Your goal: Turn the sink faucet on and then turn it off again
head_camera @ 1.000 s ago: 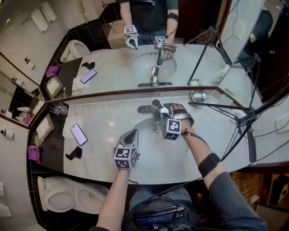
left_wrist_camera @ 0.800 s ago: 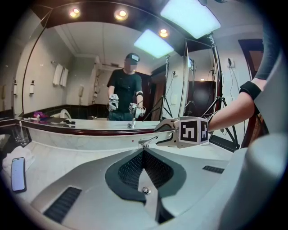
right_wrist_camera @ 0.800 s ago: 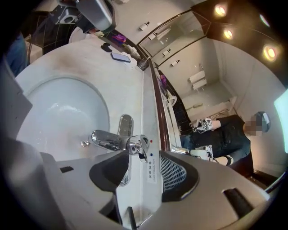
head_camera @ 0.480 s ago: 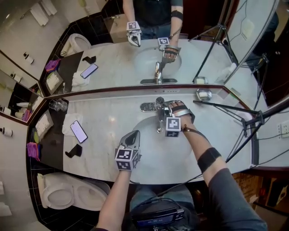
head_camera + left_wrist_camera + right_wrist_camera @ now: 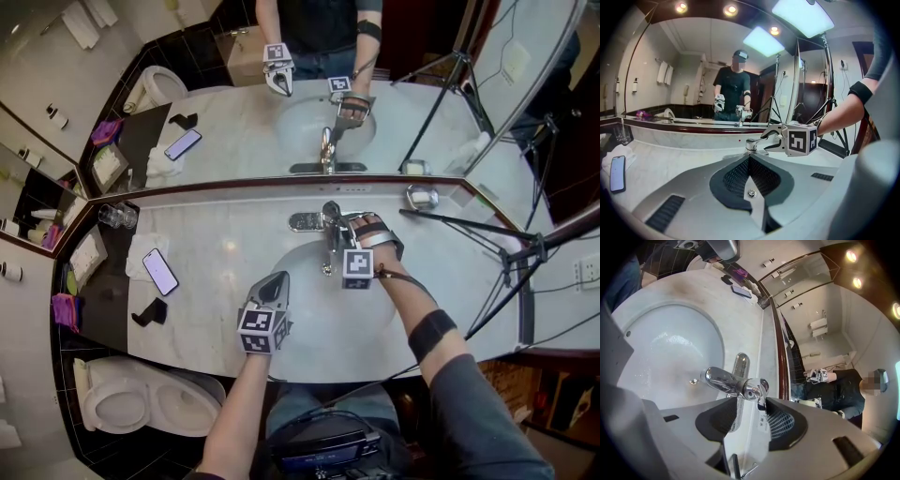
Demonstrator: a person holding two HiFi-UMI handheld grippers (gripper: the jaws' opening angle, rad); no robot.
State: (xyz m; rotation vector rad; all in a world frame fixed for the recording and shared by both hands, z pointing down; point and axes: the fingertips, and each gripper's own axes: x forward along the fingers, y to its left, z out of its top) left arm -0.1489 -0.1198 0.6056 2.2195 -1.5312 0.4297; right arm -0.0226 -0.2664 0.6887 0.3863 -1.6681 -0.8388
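Faucet: the chrome single-lever faucet (image 5: 743, 386) stands at the back rim of the white oval sink basin (image 5: 661, 348), sunk in the pale marble counter (image 5: 216, 244) below the mirror (image 5: 234, 131); its spout (image 5: 715, 377) reaches out over the bowl
Water: no stream shows at the spout, though the bowl glistens wet, so I cannot tell which half of the task this is
Right gripper: the right gripper (image 5: 751, 398) comes at the faucet from above and behind; its jaws have just been closing and sit wide on the faucet's head, the thin lever (image 5: 761, 401) between them, pads seemingly against both sides
Left gripper: the left gripper (image 5: 750, 161) hovers over the near rim of the basin, jaws pressed together on nothing, apart from the faucet
Step in hand: working the lever, by my reading
Doing it well: hold the clamp square on the lever and move it with a slow wrist swing along its own arc, not by dragging the whole fixture; watch the spout for the flow to start or stop
Risk: polished chrome is slick, so a loose or skewed hold may slide off; stop at the lever's end of travel
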